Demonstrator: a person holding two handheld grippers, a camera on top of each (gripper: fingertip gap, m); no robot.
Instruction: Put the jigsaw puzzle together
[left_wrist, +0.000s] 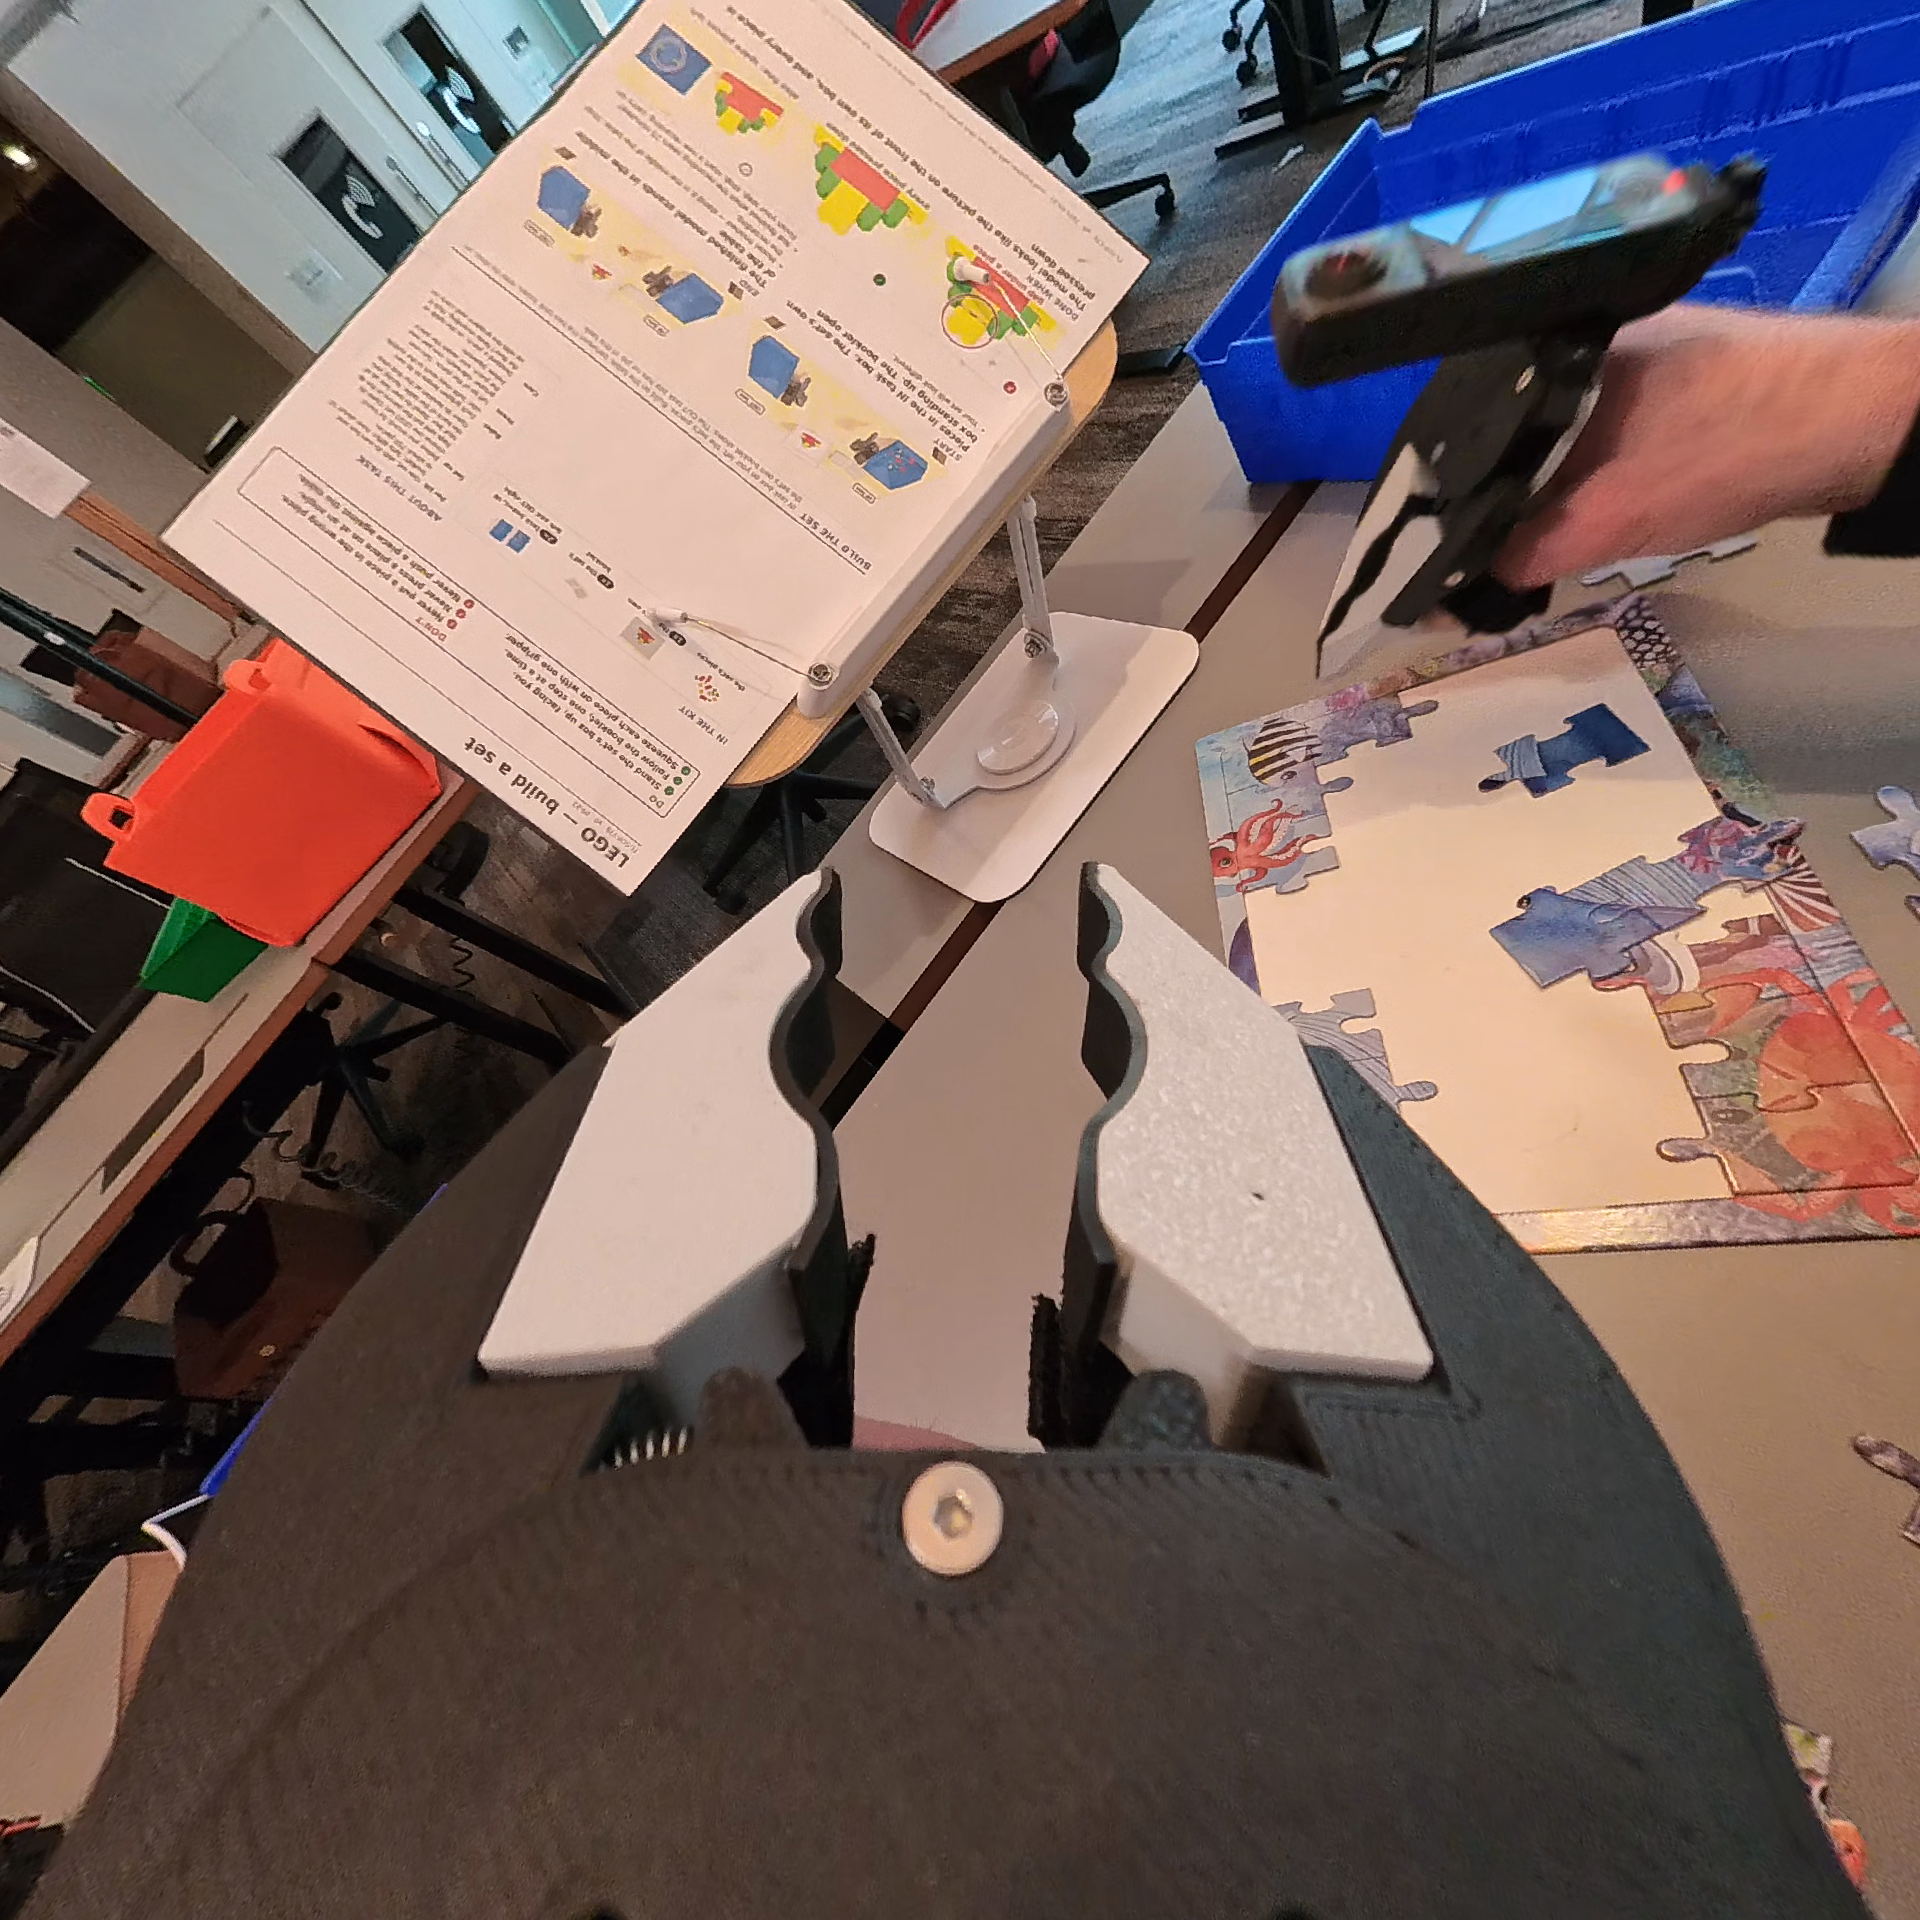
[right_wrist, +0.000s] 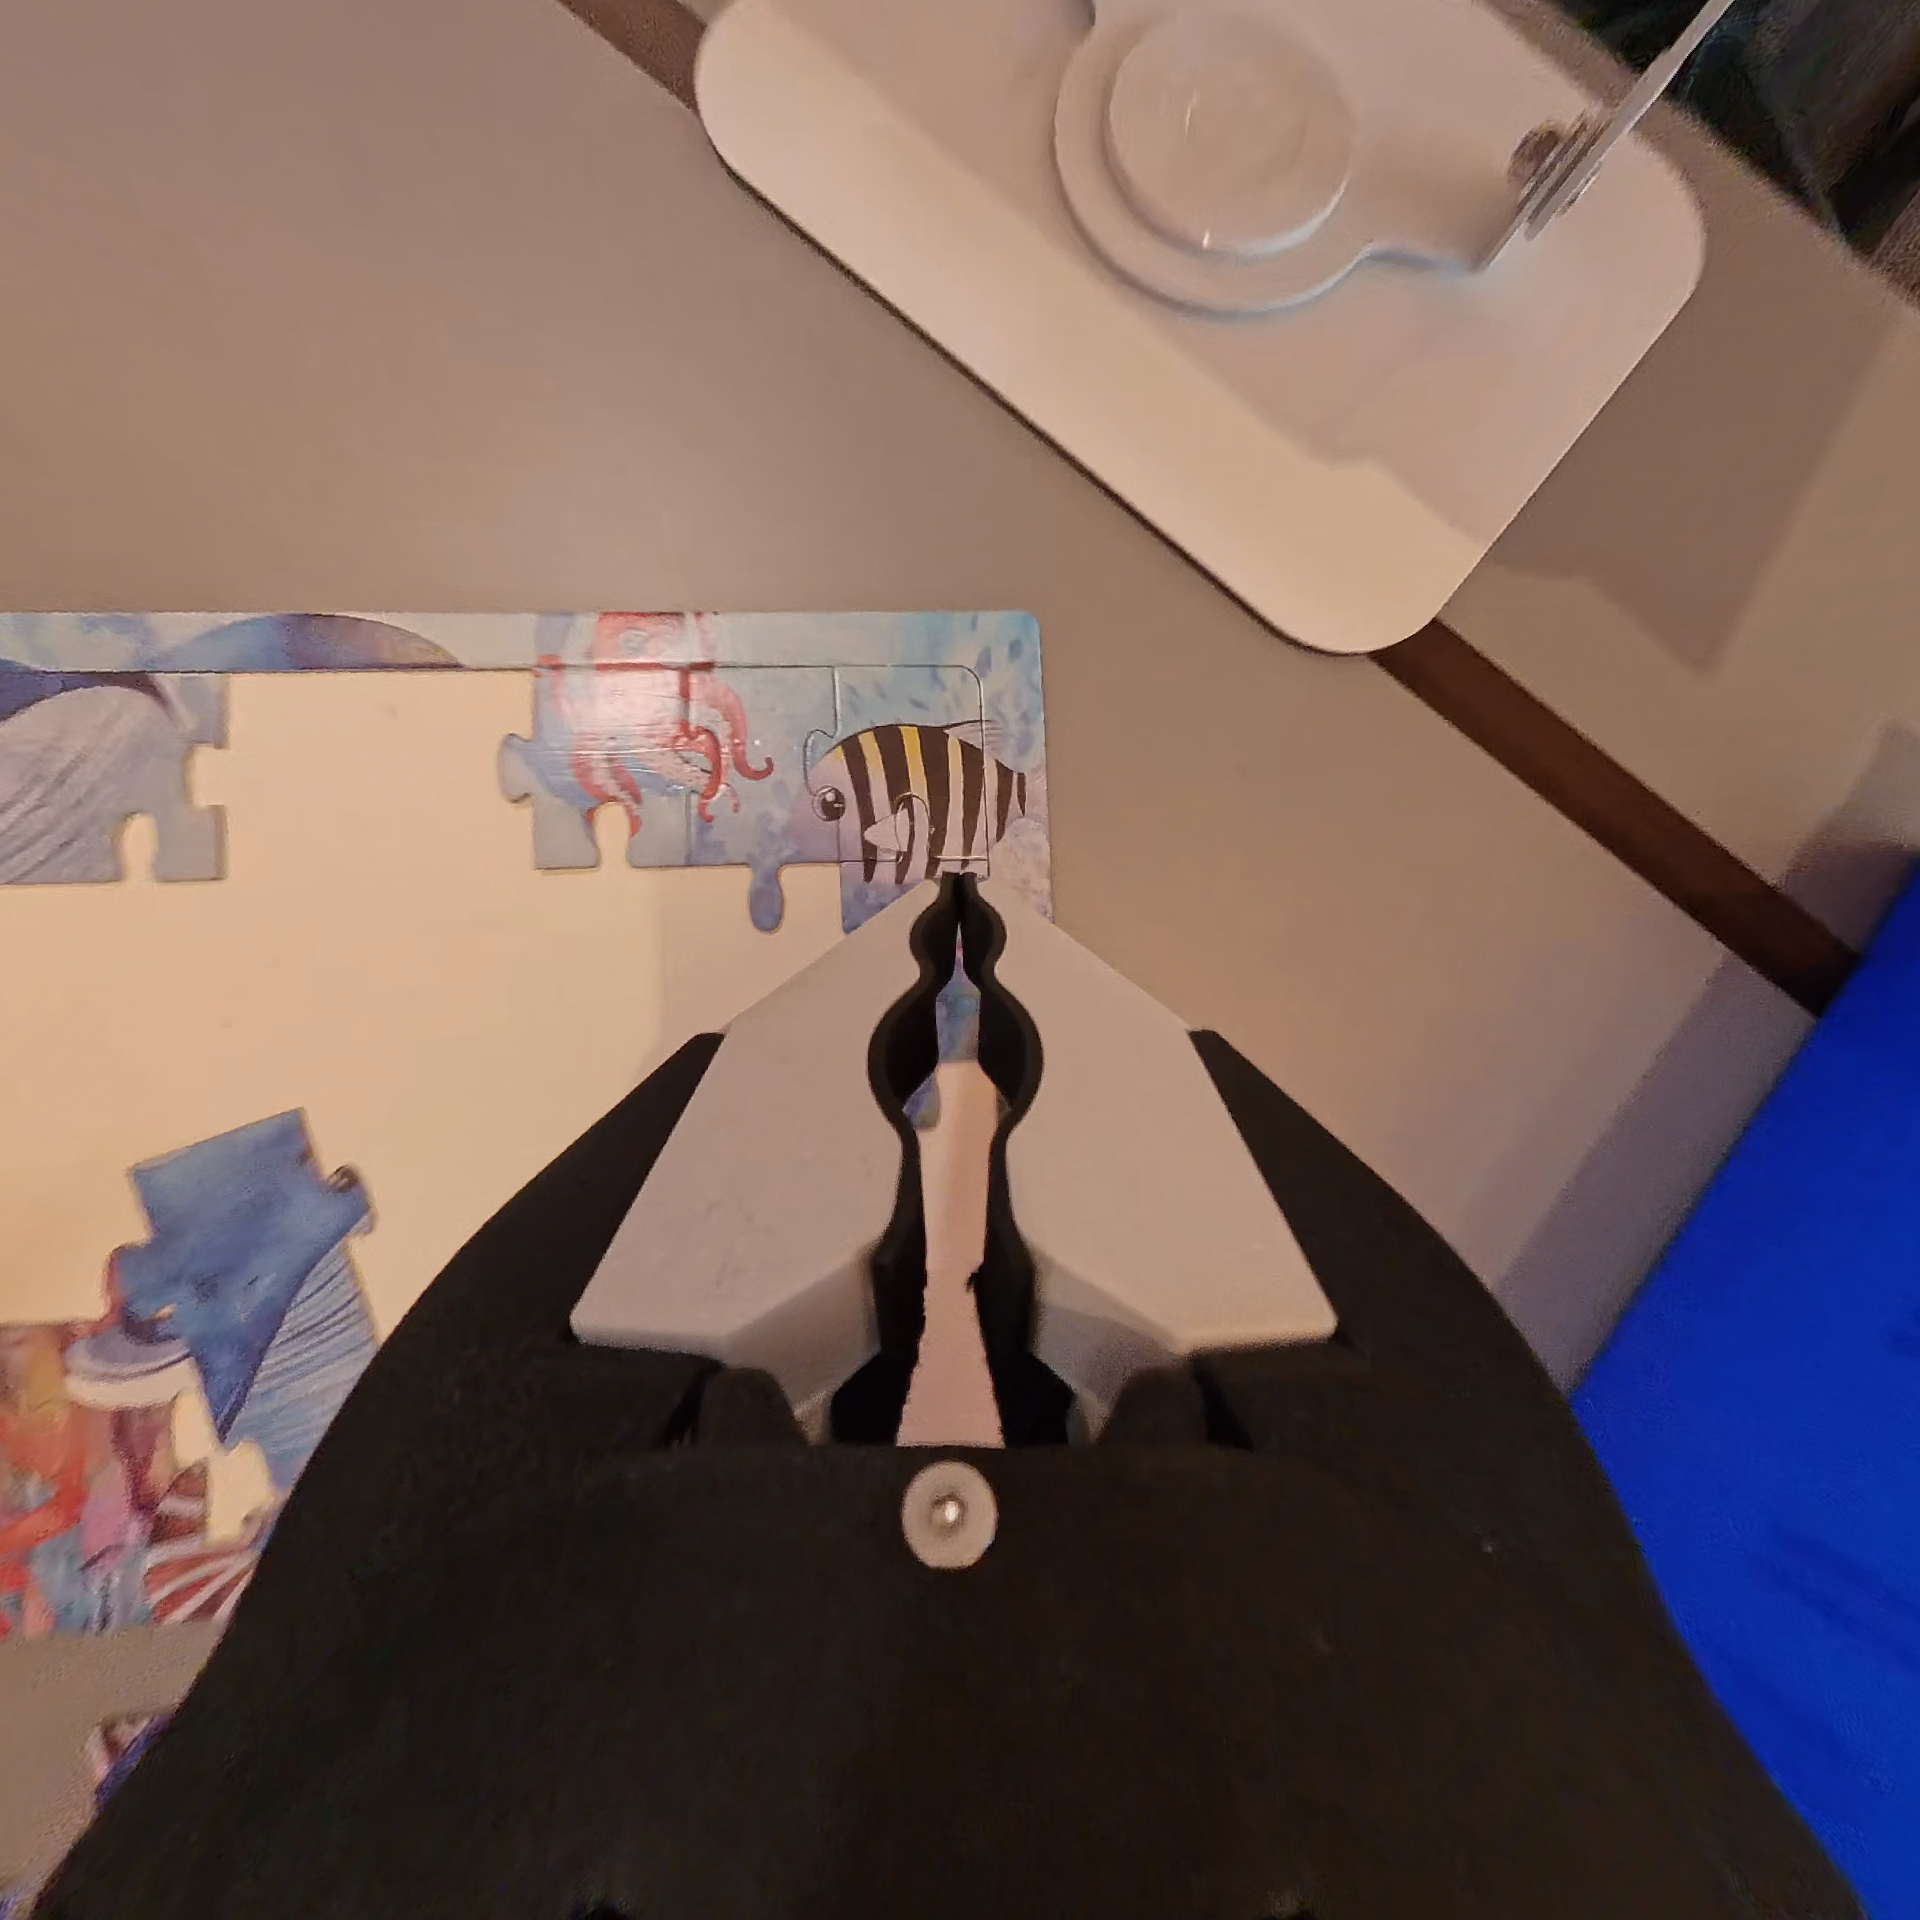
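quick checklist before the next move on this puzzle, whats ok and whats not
1. Right gripper free of a piece: ok, fingers shut with nothing seen between them.
2. Striped fish piece seated in the tray's corner: ok, it looks flush with the octopus piece beside it.
3. Left gripper ready to pick: ok, open and empty, held off to the side of the puzzle tray.
4. Next piece reachable: ok, a loose blue piece lies on the bare tray floor.
5. Where that piece fits: cannot tell.
6. Puzzle finished: not ok, much of the tray is bare.
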